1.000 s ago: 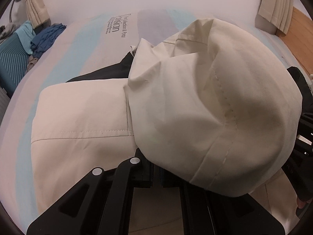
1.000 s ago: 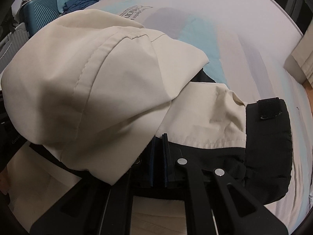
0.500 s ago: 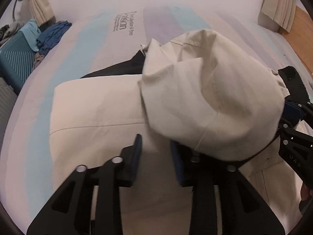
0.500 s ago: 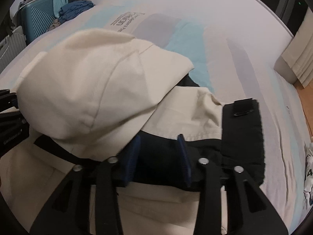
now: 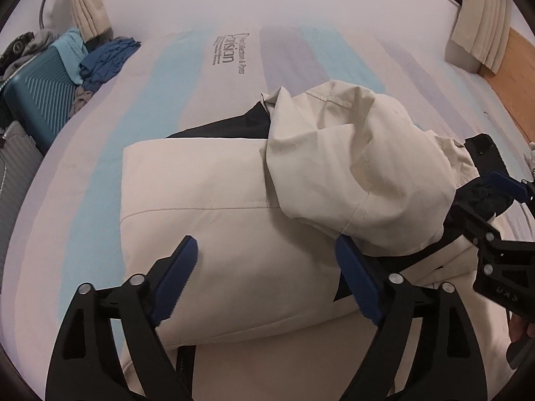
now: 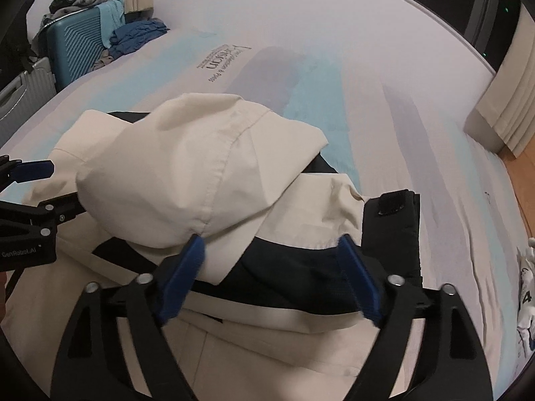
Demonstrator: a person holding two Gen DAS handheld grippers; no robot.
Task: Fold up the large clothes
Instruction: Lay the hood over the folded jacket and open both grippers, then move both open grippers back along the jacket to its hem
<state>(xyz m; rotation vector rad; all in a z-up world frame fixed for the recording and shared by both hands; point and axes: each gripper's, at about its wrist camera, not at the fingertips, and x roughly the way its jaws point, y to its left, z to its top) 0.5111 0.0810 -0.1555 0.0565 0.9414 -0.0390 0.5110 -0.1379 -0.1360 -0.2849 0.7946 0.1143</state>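
A cream jacket with black panels (image 5: pixel 200 193) (image 6: pixel 301 317) lies folded on the striped mattress. Its hood (image 5: pixel 351 167) (image 6: pixel 187 167) rests puffed up on top of the folded body. A black cuff with a hook strip (image 6: pixel 391 230) sticks out at the right. My left gripper (image 5: pixel 267 257) hovers just above the cream body, jaws opening wide, nothing between the blue pads. My right gripper (image 6: pixel 271 254) hangs over the black panel below the hood, jaws opening too, no cloth pinched. Each gripper shows at the edge of the other's view.
The mattress (image 5: pixel 284 53) has pale blue and lilac stripes and printed lettering. A teal suitcase (image 5: pixel 36 90) and a heap of blue clothes (image 5: pixel 107 60) sit at the far left. Curtains (image 5: pixel 481 16) and wooden floor (image 5: pixel 521 77) lie to the right. A white printed garment (image 6: pixel 525 300) lies at the right edge.
Both grippers were shut on the jacket below the hood; they have let go, opened wide and lifted away. The hood has settled down onto the folded body.
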